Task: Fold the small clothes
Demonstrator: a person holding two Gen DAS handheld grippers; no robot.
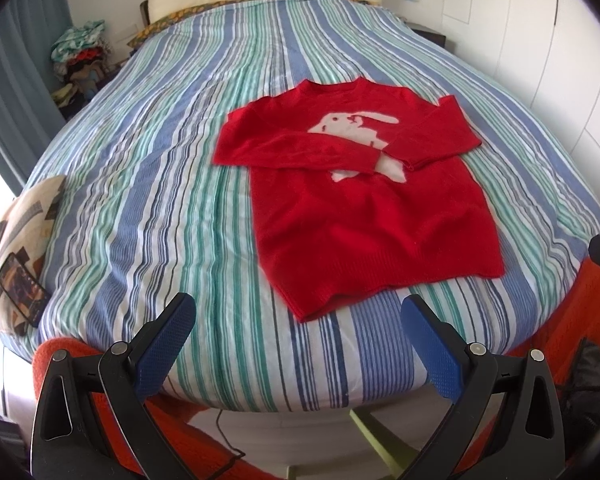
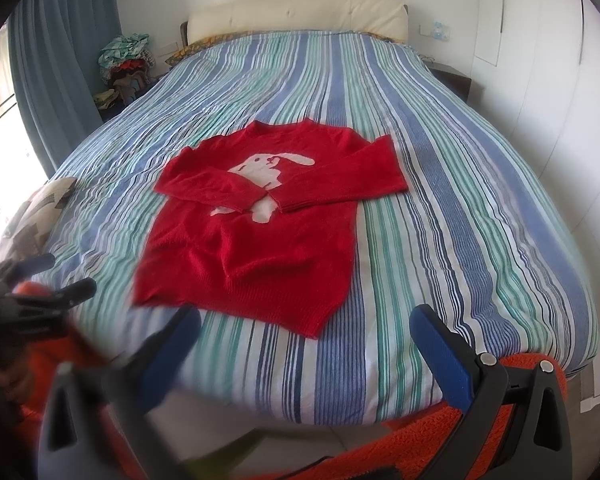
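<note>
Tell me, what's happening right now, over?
Left gripper open, empty. Right gripper open, empty. Red sweater flat on striped bed, both sleeves folded in. Nothing in the way.

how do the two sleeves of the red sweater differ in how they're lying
The left sleeve runs nearly straight across the chest of the sweater and covers the middle of the white rabbit; the right sleeve slants down from its shoulder and covers only the rabbit's edge. The left sleeve's cuff lies further across the chest than the right sleeve's. Both are folded inward, flat, cuffs almost meeting on the rabbit.
</note>
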